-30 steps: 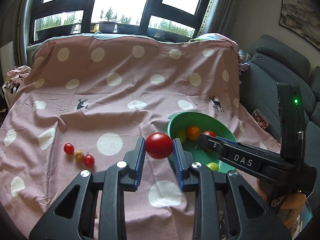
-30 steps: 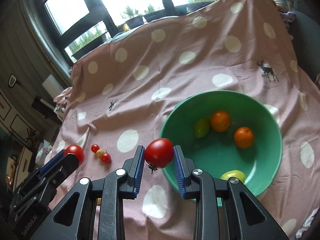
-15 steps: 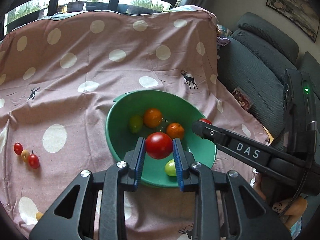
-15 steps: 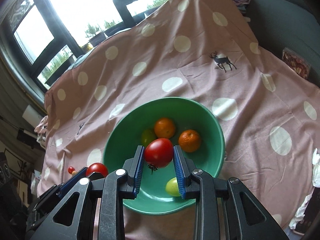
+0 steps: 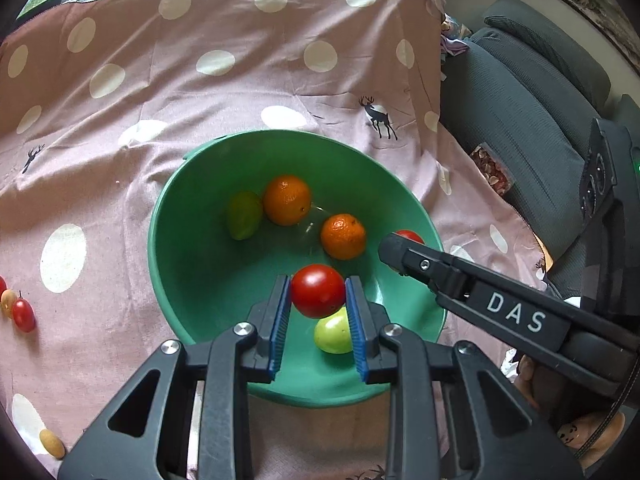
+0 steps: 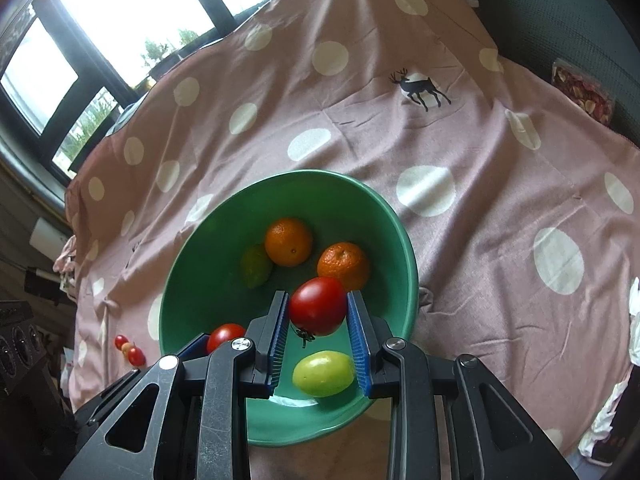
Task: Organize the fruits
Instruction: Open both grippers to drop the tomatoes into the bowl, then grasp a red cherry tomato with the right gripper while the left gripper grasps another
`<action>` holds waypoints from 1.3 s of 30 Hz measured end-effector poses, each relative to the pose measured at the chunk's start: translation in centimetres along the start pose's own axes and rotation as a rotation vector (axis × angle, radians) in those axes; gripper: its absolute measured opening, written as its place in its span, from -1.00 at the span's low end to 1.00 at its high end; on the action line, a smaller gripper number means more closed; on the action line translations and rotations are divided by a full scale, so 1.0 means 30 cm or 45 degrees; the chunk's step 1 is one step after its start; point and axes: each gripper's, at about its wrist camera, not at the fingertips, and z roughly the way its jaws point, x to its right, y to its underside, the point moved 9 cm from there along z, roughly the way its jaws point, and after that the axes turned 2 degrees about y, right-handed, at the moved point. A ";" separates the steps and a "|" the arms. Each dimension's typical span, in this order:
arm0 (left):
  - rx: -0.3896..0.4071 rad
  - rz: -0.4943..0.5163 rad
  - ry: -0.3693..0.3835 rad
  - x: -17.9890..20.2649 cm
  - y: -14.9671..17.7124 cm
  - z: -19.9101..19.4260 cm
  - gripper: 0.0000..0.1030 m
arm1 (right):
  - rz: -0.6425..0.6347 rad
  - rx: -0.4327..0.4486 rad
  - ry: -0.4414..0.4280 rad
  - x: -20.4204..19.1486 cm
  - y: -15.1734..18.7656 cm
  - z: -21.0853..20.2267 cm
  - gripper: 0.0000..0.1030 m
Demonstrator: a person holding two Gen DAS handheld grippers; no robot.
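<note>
Since a second ago both grippers have travelled from over the cloth at the bowl's 9 o'clock side to directly above the green bowl [image 5: 160,216]; cherry tomatoes that sat just ahead now lie far out at 9 o'clock [image 5: 18,312]

Left gripper [image 5: 318,292]: blue pads clamped on a red tomato [image 5: 317,290], hanging over the bowl's 6 o'clock portion. Right gripper [image 6: 318,308]: pads clamped on a second red tomato [image 6: 318,306], stem calyx pointing down, also above the near half of the bowl

In bowl already: two oranges [image 5: 287,200] [image 5: 343,236] at 12 to 2 o'clock, dark green fruit [image 5: 244,214] at 11, pale green fruit [image 5: 334,330] at 6, right under both held tomatoes

Reading: carry is done, release is the step in hand for both. Loose cherry tomatoes and a tan oval piece [image 5: 52,442] at 7 o'clock on the pink dotted cloth [image 5: 240,92] remain unsorted

Room: bowl floor bare at 8 to 9 o'clock; near side crowded. The two tools converge closely, right one crossing in from 3 o'clock in the left view. Drop onto the pale green fruit could bounce toward the near rim; rim looks high enough. Grey sofa [image 5: 532,92] flanks the cloth at 2 o'clock
</note>
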 end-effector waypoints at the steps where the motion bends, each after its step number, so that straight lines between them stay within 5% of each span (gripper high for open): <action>1: -0.002 0.001 -0.003 -0.001 0.001 0.004 -0.46 | -0.001 -0.005 0.000 0.000 0.002 0.003 -0.41; 21: -0.024 -0.028 -0.043 -0.027 0.010 0.041 -0.45 | -0.005 -0.055 0.023 0.006 0.010 0.050 -0.41; 25: 0.028 -0.042 -0.016 -0.029 0.008 -0.005 0.08 | -0.006 -0.036 0.027 0.007 0.005 0.038 -0.41; 29: 0.118 -0.063 0.024 -0.043 0.008 -0.104 0.38 | -0.011 -0.017 0.022 -0.002 0.000 0.024 -0.34; 33: 0.203 -0.143 0.024 -0.126 0.028 -0.226 0.51 | -0.028 0.008 0.014 -0.027 -0.002 0.010 -0.12; 39: 0.297 -0.253 -0.125 -0.325 0.096 -0.398 0.63 | -0.054 0.036 -0.007 -0.089 0.002 -0.003 0.11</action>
